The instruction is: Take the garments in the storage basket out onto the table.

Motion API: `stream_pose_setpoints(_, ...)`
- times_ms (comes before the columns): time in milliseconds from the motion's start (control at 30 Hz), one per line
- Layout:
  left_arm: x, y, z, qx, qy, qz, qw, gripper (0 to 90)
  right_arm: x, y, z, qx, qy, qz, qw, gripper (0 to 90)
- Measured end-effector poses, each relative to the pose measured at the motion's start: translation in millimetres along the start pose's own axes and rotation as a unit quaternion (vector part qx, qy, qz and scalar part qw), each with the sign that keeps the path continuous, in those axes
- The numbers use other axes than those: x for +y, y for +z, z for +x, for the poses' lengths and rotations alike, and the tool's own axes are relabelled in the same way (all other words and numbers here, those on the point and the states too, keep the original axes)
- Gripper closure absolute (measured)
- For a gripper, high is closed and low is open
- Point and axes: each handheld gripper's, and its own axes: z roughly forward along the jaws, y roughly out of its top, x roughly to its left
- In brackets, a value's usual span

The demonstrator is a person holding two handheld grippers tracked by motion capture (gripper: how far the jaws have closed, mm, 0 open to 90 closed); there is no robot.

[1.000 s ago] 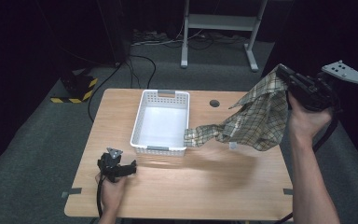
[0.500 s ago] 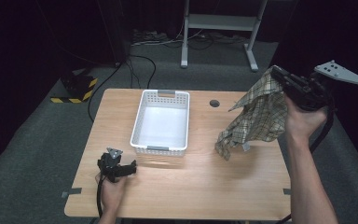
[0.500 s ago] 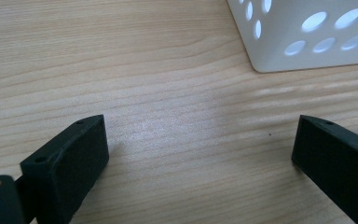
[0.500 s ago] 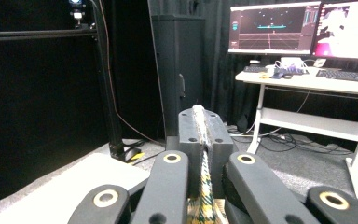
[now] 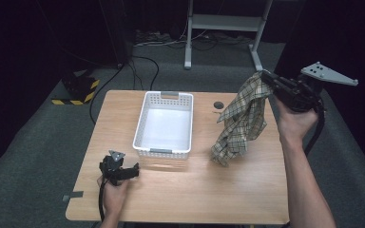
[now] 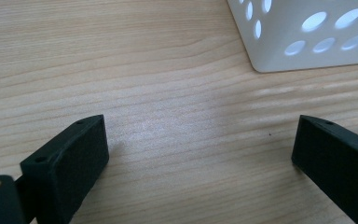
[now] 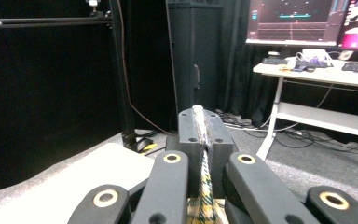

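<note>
Hanging limp from right claw [image 5: 265, 78], plaid cloth [image 5: 241, 121] pinched at top corner, lower end brushing desk [image 5: 209, 190] right of white basket [image 5: 164, 123]; soft, light, floppy; grip bunched edge; left claw [image 5: 132, 169] open, empty, on desk.

My wooden table [image 5: 247, 199] has a white perforated basket [image 5: 163, 124] sitting on its left half, nothing inside it; there's a small dark round hole [image 5: 217, 103] in the tabletop near the far edge, just right of the basket. Past the table I've got a grey metal stand [image 5: 223, 21] on the carpet with black cables [image 5: 145, 61] snaking in front of it; a yellow-and-black striped block [image 5: 78, 90] lies off the far left corner. Behind all that I can see a desk with lit monitors [image 7: 307, 21] and keyboards; black curtains hang alongside.
</note>
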Motion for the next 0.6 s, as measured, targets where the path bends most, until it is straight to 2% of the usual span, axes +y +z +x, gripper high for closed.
stream_pose_setpoints(600, 0.0, 0.0, 0.1, -0.001, 0.000, 0.000, 1.0000, 3.7, -9.9, 23.2, 15.1, 0.027, -0.004, 0.022, 0.9994, 88.7)
